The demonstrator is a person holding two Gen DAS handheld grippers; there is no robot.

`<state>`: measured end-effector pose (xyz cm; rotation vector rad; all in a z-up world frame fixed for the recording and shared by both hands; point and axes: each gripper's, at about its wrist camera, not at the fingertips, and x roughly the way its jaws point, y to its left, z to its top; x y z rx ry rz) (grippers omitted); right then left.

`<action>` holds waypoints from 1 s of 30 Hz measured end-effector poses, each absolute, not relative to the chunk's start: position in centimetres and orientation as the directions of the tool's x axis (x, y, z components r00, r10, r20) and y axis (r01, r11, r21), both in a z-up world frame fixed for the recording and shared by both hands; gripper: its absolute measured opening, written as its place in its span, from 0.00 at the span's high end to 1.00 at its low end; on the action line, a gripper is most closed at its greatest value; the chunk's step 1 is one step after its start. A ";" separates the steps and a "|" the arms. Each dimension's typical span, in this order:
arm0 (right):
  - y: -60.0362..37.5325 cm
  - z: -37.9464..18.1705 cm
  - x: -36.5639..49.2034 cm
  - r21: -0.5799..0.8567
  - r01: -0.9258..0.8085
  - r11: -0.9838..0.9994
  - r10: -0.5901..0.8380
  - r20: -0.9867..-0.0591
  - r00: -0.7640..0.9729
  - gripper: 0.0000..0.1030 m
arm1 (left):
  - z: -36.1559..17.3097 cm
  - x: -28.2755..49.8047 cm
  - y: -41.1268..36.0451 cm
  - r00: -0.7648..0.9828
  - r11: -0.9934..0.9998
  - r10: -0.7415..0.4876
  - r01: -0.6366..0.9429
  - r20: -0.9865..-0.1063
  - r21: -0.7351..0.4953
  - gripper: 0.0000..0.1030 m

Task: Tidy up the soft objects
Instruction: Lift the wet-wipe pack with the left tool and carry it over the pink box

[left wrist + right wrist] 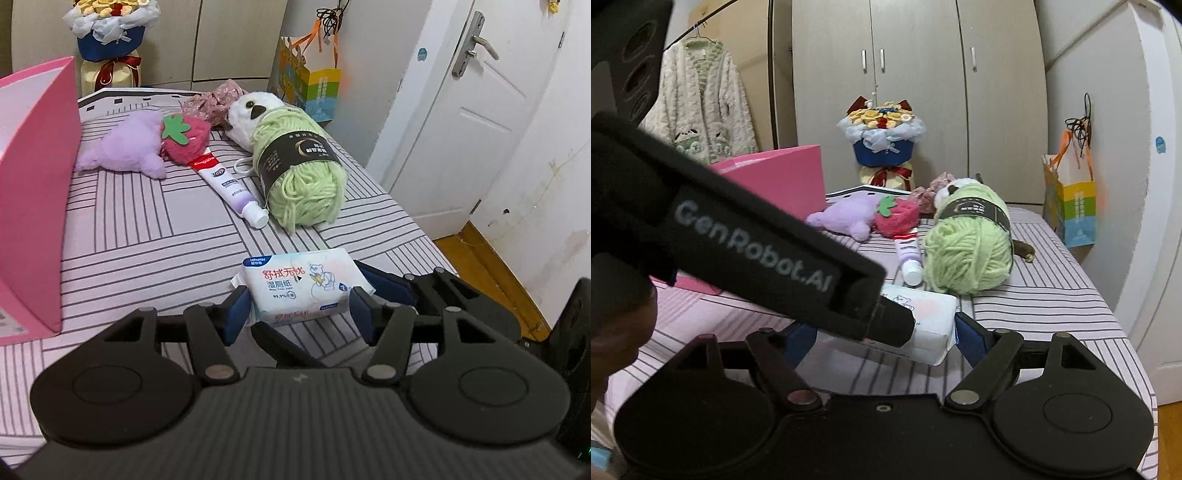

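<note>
A white pack of wet wipes (301,286) lies on the striped bed near its front edge. My left gripper (297,314) is open, with a blue pad on each side of the pack's near end. My right gripper (882,338) is open around the same pack (932,325) from the other side; the left gripper's black body covers much of that view. Further back lie a green yarn ball (301,166), a toothpaste tube (227,184), a red strawberry plush (186,138), a purple plush (127,147) and a white plush (255,109).
A pink box (33,199) stands on the bed's left side. A floral fabric piece (216,99) lies behind the plushes. A flower bouquet (882,142) stands past the bed, a colourful paper bag (1071,203) hangs at the right. The bed's right edge (417,229) drops to the wooden floor.
</note>
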<state>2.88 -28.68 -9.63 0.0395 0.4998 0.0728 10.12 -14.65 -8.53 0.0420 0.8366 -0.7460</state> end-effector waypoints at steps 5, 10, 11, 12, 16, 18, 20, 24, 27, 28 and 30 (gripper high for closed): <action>-27.8 -8.3 3.0 0.049 -0.097 0.994 0.108 -0.494 0.863 0.19 | -7.2 9.2 -13.4 0.444 0.751 -0.580 0.616 -0.683 -0.237 0.45; -26.4 -6.9 2.7 0.030 -0.146 0.989 0.141 -0.506 0.851 0.19 | -6.0 8.2 -11.7 0.459 0.759 -0.577 0.607 -0.675 -0.236 0.45; -26.1 -6.7 2.7 0.028 -0.154 0.988 0.147 -0.510 0.847 0.20 | -5.9 8.0 -11.5 0.469 0.769 -0.568 0.595 -0.677 -0.233 0.45; -25.7 -6.4 2.6 0.026 -0.162 0.986 0.153 -0.511 0.846 0.21 | -5.8 7.7 -11.2 0.478 0.780 -0.553 0.585 -0.682 -0.222 0.45; -24.1 -5.5 1.8 -0.020 -0.200 0.980 0.166 -0.482 0.861 0.23 | -5.6 7.2 -9.8 0.481 0.802 -0.536 0.547 -0.693 -0.241 0.45; -23.3 -4.9 1.3 -0.038 -0.217 0.975 0.175 -0.468 0.866 0.24 | -5.5 6.9 -8.8 0.477 0.806 -0.543 0.527 -0.691 -0.269 0.45; -22.5 -4.4 1.1 -0.058 -0.234 0.970 0.183 -0.454 0.872 0.25 | -5.1 6.5 -7.9 0.489 0.814 -0.543 0.507 -0.683 -0.283 0.45; -21.2 -3.4 0.8 -0.074 -0.272 0.959 0.215 -0.434 0.875 0.25 | -4.1 5.7 -6.3 0.525 0.828 -0.534 0.481 -0.662 -0.286 0.45; -20.3 -2.5 0.8 -0.075 -0.302 0.951 0.244 -0.422 0.873 0.25 | -3.1 5.3 -4.9 0.551 0.837 -0.529 0.462 -0.645 -0.292 0.45; -20.0 -2.1 0.9 -0.076 -0.313 0.947 0.255 -0.417 0.872 0.25 | -2.8 5.2 -4.4 0.560 0.840 -0.528 0.456 -0.638 -0.294 0.45; -19.5 -1.6 1.2 -0.072 -0.335 0.940 0.280 -0.402 0.872 0.25 | -2.0 5.2 -3.2 0.575 0.841 -0.532 0.444 -0.622 -0.309 0.45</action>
